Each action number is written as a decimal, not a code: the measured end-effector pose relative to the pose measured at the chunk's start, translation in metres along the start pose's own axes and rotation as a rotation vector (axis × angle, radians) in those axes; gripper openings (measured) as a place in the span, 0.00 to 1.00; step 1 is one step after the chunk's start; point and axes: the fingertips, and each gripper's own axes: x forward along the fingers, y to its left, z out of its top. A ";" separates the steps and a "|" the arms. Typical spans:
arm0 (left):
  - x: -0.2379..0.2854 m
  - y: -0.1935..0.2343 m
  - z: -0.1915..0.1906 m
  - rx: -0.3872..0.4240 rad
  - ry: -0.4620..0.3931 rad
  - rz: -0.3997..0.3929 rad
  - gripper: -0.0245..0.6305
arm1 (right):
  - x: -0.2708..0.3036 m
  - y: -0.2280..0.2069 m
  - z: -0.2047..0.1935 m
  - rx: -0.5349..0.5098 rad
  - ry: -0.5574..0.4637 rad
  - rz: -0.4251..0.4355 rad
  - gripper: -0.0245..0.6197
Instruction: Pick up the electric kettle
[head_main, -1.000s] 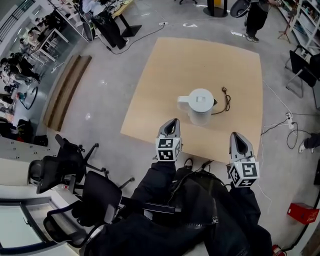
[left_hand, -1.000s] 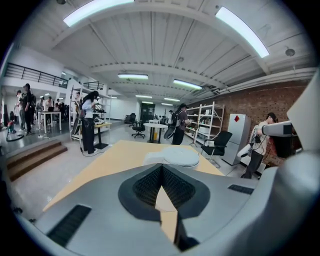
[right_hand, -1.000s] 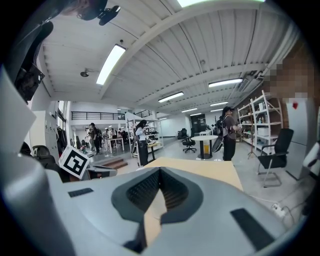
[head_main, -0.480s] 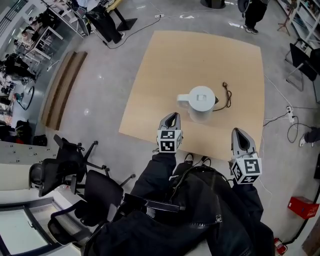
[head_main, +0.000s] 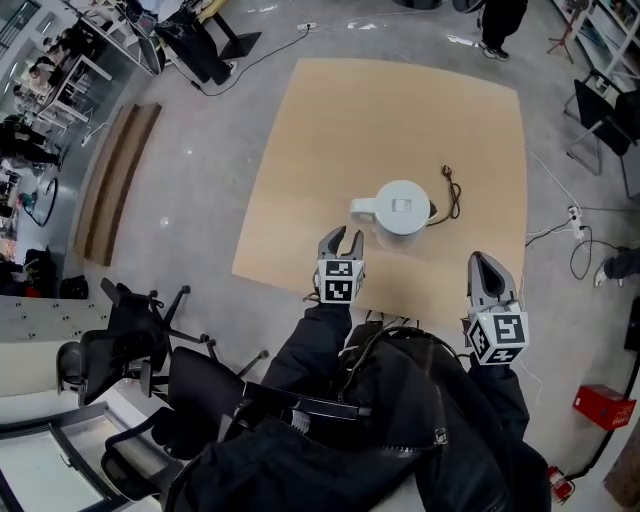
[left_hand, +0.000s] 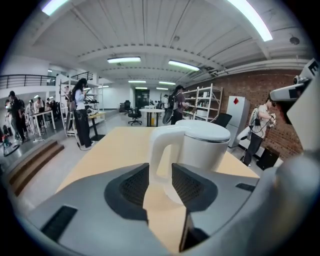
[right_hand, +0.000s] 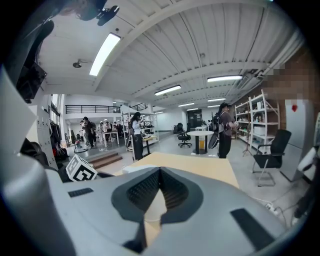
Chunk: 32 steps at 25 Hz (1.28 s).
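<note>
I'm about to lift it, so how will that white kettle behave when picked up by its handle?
The kettle looks rigid, so its handle shouldn't flex. Gripped at one side, the body will probably swing down. The cord lying beside it may drag along.

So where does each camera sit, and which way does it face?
Head view: on the person's head, looking steeply down at the light wooden table and white electric kettle; dark sleeves, left tongs and right tongs show.
Left gripper view: on the left tongs, jaws just opened, facing the kettle's handle framed in their gap, not gripped.
Right gripper view: on the shut right tongs, facing across the table.
Shared: head and left views show the kettle.
</note>
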 end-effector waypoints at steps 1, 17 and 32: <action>0.004 0.001 -0.002 0.013 0.010 0.002 0.25 | 0.002 -0.001 0.000 0.000 0.005 -0.003 0.04; 0.054 0.016 -0.004 0.079 0.045 0.026 0.41 | 0.015 -0.021 -0.010 0.032 0.055 -0.074 0.04; 0.095 0.029 0.006 0.148 0.053 0.091 0.41 | 0.009 -0.029 -0.028 0.049 0.101 -0.122 0.04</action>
